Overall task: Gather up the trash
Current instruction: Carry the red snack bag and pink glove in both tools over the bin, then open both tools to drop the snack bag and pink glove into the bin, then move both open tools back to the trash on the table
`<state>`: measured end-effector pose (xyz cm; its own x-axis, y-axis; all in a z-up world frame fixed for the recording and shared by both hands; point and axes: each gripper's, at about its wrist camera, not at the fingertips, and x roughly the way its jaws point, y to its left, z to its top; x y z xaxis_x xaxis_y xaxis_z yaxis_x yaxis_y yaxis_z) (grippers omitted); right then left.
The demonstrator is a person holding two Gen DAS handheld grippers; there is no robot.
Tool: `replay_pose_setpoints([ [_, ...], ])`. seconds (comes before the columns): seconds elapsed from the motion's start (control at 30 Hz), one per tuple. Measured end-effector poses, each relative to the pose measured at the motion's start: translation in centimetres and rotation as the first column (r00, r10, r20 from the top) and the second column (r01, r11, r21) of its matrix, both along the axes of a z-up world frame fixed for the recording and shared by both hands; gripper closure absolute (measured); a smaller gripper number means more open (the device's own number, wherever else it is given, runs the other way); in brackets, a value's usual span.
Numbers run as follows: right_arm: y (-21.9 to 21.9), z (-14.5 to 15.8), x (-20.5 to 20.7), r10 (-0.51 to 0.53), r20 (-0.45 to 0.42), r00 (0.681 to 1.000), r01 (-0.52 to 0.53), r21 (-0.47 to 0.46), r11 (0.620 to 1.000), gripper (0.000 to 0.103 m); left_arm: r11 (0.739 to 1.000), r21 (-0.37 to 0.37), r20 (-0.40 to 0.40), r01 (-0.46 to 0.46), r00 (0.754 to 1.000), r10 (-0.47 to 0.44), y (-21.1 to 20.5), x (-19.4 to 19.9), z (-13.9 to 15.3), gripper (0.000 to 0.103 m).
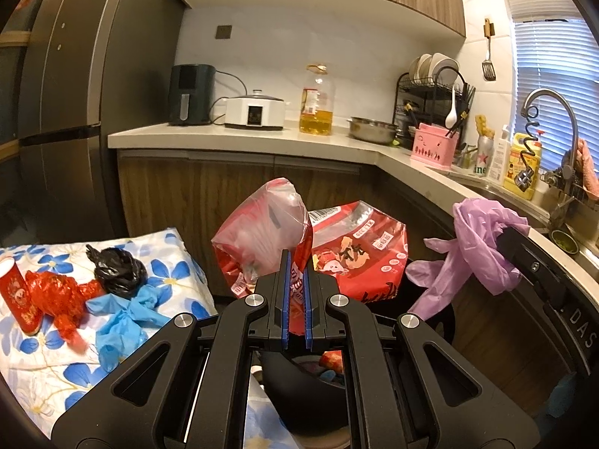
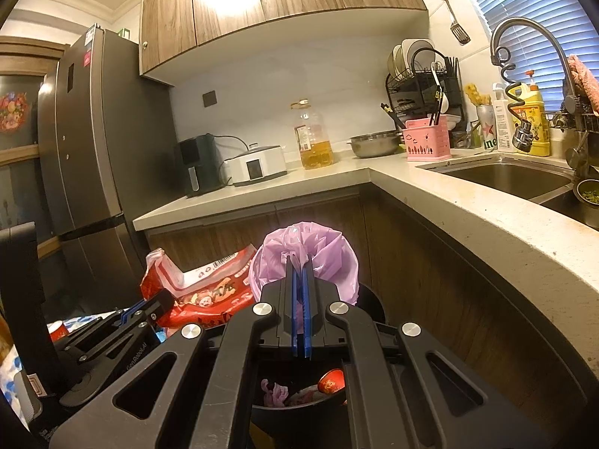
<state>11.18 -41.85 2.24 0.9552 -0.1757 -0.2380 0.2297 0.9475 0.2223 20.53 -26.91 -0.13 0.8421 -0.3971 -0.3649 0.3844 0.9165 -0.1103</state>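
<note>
My left gripper point(image 1: 297, 262) is shut on a red and clear plastic wrapper point(image 1: 262, 239) and holds it up over a black trash bin point(image 1: 299, 393). My right gripper point(image 2: 299, 273) is shut on a crumpled purple plastic glove point(image 2: 303, 258), also seen at the right of the left wrist view point(image 1: 475, 247), held above the same bin point(image 2: 299, 408). The bin holds a red cup point(image 2: 331, 379) and pink scraps point(image 2: 273, 393). On a flowered cloth point(image 1: 168, 273) at left lie a red cup point(image 1: 17, 295), crumpled red plastic point(image 1: 60, 295), a black bag point(image 1: 116, 269) and a blue glove point(image 1: 123, 318).
A large red printed bag point(image 1: 359, 258) stands behind the bin. Behind it run wooden cabinets and an L-shaped counter point(image 1: 239, 138) with an air fryer, cooker, oil bottle, steel bowl and dish rack. A sink point(image 2: 505, 179) lies to the right, a grey fridge point(image 1: 63, 104) to the left.
</note>
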Motion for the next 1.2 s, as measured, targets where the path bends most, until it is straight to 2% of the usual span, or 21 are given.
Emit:
replay_pose_setpoints([
  [0.6, -0.5, -1.4, 2.0, 0.031, -0.031, 0.999, -0.031, 0.011, 0.999, 0.098, 0.999, 0.011, -0.045, 0.039, 0.998, -0.038, -0.8, 1.5, -2.1, 0.097],
  [0.63, -0.5, -1.5, 2.1, 0.031, -0.034, 0.999, -0.031, 0.008, 0.999, 0.096, 0.999, 0.011, -0.047, 0.041, 0.998, -0.041, -0.8, 1.5, -2.3, 0.097],
  [0.67, -0.5, -1.6, 2.2, 0.03, -0.036, 0.999, -0.029, 0.007, 1.0, 0.09, 0.999, 0.01, -0.048, 0.044, 0.998, -0.043, -0.9, 1.6, -2.4, 0.097],
  [0.7, -0.6, -1.6, 2.3, 0.026, -0.037, 0.999, -0.026, 0.007, 1.0, 0.076, 0.999, 0.007, -0.051, 0.05, 0.997, -0.049, -0.9, 1.6, -2.4, 0.097],
  [0.73, -0.6, -1.7, 2.2, 0.027, -0.035, 0.999, -0.027, 0.012, 1.0, 0.07, 0.998, 0.003, -0.058, 0.059, 0.997, -0.059, -0.9, 1.7, -2.6, 0.095],
  [0.77, -0.7, -1.8, 2.2, 0.025, -0.033, 0.999, -0.024, 0.017, 1.0, 0.062, 0.998, 0.006, -0.064, 0.06, 0.996, -0.059, -0.9, 1.8, -2.7, 0.092],
  [0.8, -0.8, -1.8, 2.2, 0.021, -0.034, 0.999, -0.02, 0.018, 1.0, 0.062, 0.998, 0.008, -0.067, 0.063, 0.996, -0.062, -1.0, 1.8, -2.8, 0.089],
  [0.83, -0.9, -1.8, 2.1, 0.019, -0.035, 0.999, -0.018, 0.02, 1.0, 0.062, 0.998, 0.009, -0.07, 0.066, 0.995, -0.065, -1.0, 1.9, -2.9, 0.079],
  [0.87, -0.9, -1.8, 2.1, 0.016, -0.037, 0.999, -0.015, 0.022, 1.0, 0.062, 0.998, 0.012, -0.074, 0.068, 0.995, -0.067, -1.0, 1.9, -3.1, 0.063],
  [0.93, -1.0, -1.8, 1.9, 0.009, -0.036, 0.999, -0.008, 0.024, 1.0, 0.061, 0.998, 0.009, -0.076, 0.064, 0.995, -0.063, -0.8, 1.8, -3.3, 0.045],
  [1.0, -1.2, -1.8, 1.5, -0.002, -0.032, 0.999, 0.003, 0.025, 1.0, 0.053, 0.999, 0.007, -0.067, 0.049, 0.997, -0.049, -0.3, 1.7, -3.4, 0.037],
  [1.03, -1.2, -1.8, 1.3, -0.005, -0.032, 0.999, 0.005, 0.025, 1.0, 0.052, 0.999, 0.006, -0.068, 0.04, 0.997, -0.04, 0.0, 1.6, -3.5, 0.032],
  [1.2, -1.2, -1.7, 0.3, -0.019, -0.031, 0.999, 0.02, 0.027, 0.999, 0.043, 1.0, -0.013, -0.084, -0.004, 0.996, 0.002, 2.0, 0.8, -3.4, 0.02],
])
